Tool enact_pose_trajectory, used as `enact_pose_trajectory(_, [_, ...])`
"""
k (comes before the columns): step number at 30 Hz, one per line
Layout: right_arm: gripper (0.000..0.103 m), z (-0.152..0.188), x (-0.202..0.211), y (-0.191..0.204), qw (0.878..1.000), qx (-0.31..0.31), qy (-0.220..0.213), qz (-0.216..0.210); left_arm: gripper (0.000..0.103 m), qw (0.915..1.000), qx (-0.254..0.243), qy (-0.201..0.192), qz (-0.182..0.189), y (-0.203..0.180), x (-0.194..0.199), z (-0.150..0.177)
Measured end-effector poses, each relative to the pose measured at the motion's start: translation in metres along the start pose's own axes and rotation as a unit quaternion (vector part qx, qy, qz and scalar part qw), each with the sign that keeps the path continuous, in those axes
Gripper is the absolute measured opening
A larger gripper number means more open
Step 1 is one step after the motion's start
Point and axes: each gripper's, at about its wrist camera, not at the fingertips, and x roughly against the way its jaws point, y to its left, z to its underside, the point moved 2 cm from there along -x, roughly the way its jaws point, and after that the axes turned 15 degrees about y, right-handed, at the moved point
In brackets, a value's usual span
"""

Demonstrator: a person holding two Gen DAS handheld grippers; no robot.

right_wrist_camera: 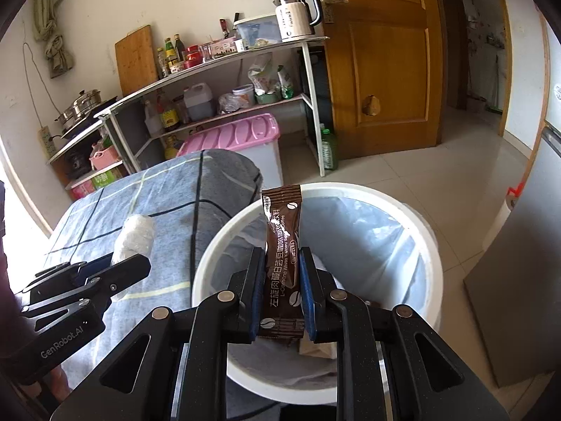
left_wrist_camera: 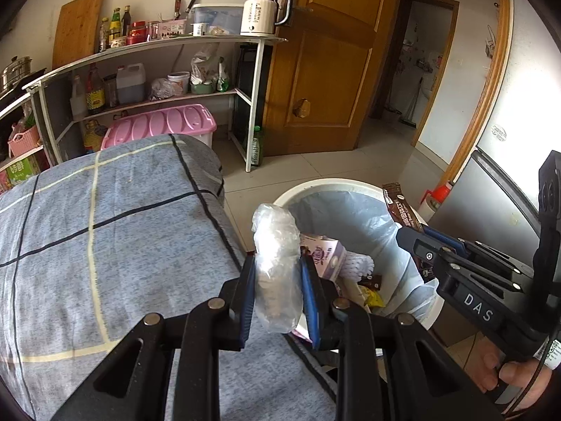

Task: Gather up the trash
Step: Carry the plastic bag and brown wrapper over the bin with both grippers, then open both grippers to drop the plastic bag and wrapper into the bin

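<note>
1. Trash is held in both tools: a crumpled wad of clear plastic film (left_wrist_camera: 277,273) sits clamped between the blue pads of the left gripper (left_wrist_camera: 277,280), and a brown coffee sachet (right_wrist_camera: 282,259) stands upright between the pads of the right gripper (right_wrist_camera: 280,280).
2. Plastic film: translucent, wrinkled and glossy, rolled into a rough cylinder that sticks up past the fingertips. It hangs over the edge of the table cloth (left_wrist_camera: 105,217), just beside the bin.
3. Coffee sachet: a flat, narrow foil stick with a crimped, striped top end, coffee-bean drawings and white Chinese characters; the English line reads partly "L-Carnitine White Kidney ... Coffee". It is held above the open bin.
4. Trash bin (right_wrist_camera: 413,217): a round white plastic bucket lined with a thin, pale blue bag. In the left wrist view it already holds a lilac carton (left_wrist_camera: 326,252) with printed writing too small to read, white foam netting (left_wrist_camera: 361,263), and some brown and yellow wrappers.
5. Table cloth: soft, mottled blue-grey fabric crossed by black and cream lines.
6. Tools: matte black linkage arms with silver rivets. One body reads "DAS", the other "GenRobot.AI".
7. Background: a white shelf rack (left_wrist_camera: 256,105) carries a cream electric kettle (left_wrist_camera: 259,12) with dark lettering, sauce bottles and a wooden cutting board (left_wrist_camera: 79,24); a pink-lidded storage box (left_wrist_camera: 161,124) sits beneath, and a varnished wooden door (left_wrist_camera: 333,52) stands open.
</note>
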Motion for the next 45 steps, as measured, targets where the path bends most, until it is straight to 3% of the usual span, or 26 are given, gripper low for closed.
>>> enact_pose_trajectory(6, [0.02,0.003,-0.013,-0.029,0.999,-0.022,0.023,0.014,0.026,0.9993,-0.014,0.031,0.017,-0.025,-0.029,-0.006])
enact_pose_trajectory(19, [0.02,0.009,-0.038,-0.057,0.997,-0.031,0.061,0.037,0.027,0.9974,-0.028,0.065,0.011,-0.055,-0.061,-0.009])
enact_pose_trajectory(22, [0.021,0.009,-0.041,-0.061,0.996,-0.033,0.067,0.039,0.033,0.9971,-0.027,0.07,0.009,-0.057,-0.065,-0.009])
enact_pose_trajectory(23, [0.021,0.009,-0.041,-0.061,0.996,-0.033,0.069,0.041,0.04,0.9971,-0.027,0.071,0.008,-0.058,-0.065,-0.009])
enact_pose_trajectory(27, [0.033,0.011,-0.042,-0.063,0.996,-0.037,0.069,0.042,0.055,0.9972,-0.022,0.071,0.002,-0.057,-0.067,-0.009])
enact_pose_trajectory(30, [0.035,0.014,-0.039,-0.062,0.996,-0.037,0.064,0.039,0.056,0.9971,-0.017,0.075,0.0,-0.055,-0.067,-0.008])
enact_pose_trajectory(45, [0.037,0.043,-0.001,-0.039,0.998,-0.033,0.002,0.046,0.057,0.9988,-0.026,0.002,-0.041,-0.052,-0.023,0.021])
